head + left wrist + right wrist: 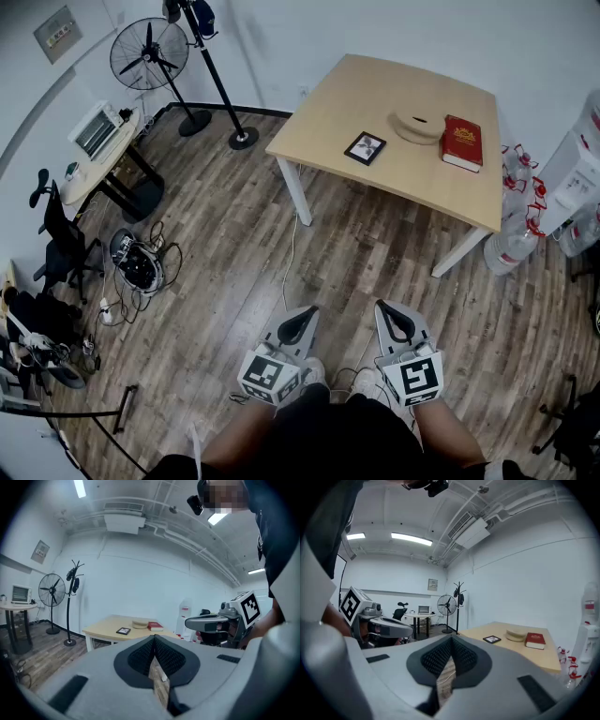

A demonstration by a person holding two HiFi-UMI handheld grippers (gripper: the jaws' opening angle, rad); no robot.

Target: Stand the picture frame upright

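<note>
The picture frame [365, 147] lies flat on the counter [375, 94]. The left hand-held gripper [298, 325] and right hand-held gripper [396, 323] (both pressed together, empty) hang well apart from the counter.

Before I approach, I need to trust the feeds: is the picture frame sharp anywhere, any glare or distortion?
Head view: even light, picture frame small but sharp, room edges bowed by the wide lens. Left gripper view: dark corners, frame tiny. Right gripper view: ceiling lights blown out, no glare on the frame.
</note>
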